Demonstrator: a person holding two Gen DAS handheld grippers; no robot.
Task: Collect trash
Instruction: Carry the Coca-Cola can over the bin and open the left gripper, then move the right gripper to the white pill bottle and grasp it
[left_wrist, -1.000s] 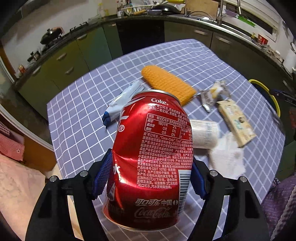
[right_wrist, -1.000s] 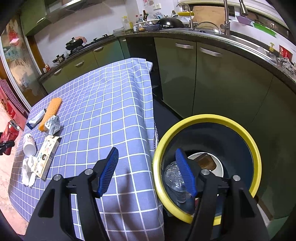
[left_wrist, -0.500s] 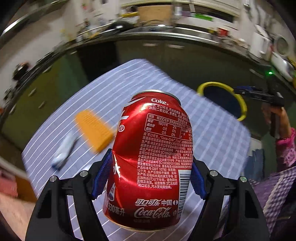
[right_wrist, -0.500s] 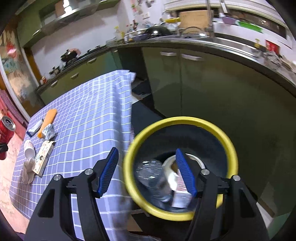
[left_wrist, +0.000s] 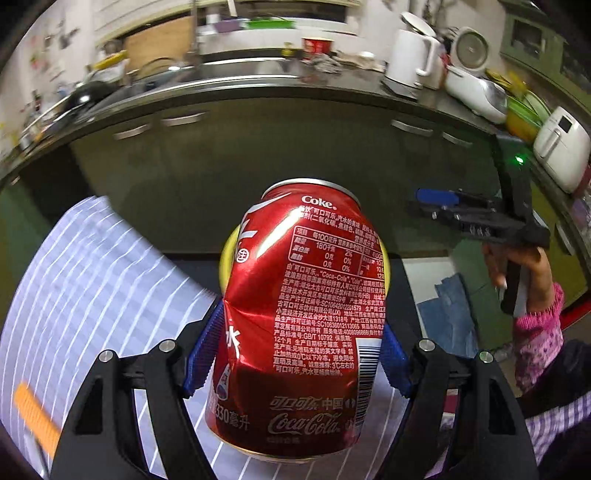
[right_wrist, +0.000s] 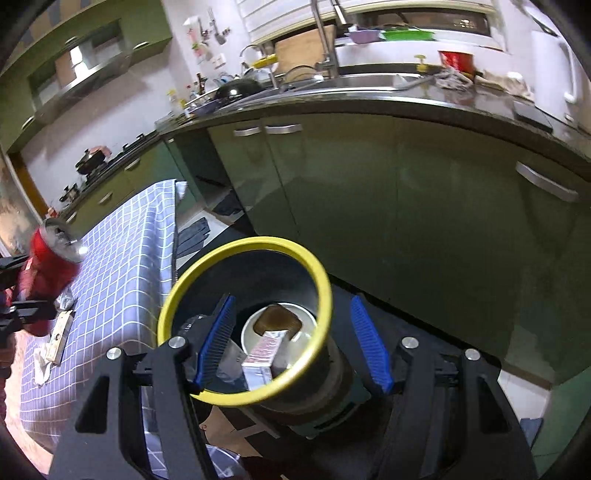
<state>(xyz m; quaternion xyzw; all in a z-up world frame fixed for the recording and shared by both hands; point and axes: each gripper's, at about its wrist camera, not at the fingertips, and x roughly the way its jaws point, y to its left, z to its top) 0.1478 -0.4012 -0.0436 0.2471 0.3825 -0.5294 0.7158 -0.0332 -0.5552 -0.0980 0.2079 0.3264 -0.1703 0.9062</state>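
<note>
The left claw pinched the dented Coke can above the counter edge, likely for the yellow-rimmed trash bin. The right claw was spread, empty.

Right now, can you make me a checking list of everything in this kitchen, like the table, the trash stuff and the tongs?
Surface: checked tablecloth covers the table.
Job's things: dented red cola can; yellow-rimmed bin on the floor, holding trash.
Clutter: small carton and crumpled tissue on the cloth.
Tongs: left tongs squeeze the can; right tongs open and empty above the bin.
Cables: nothing seen.
Surroundings: green cabinets, sink, white kettle.
</note>
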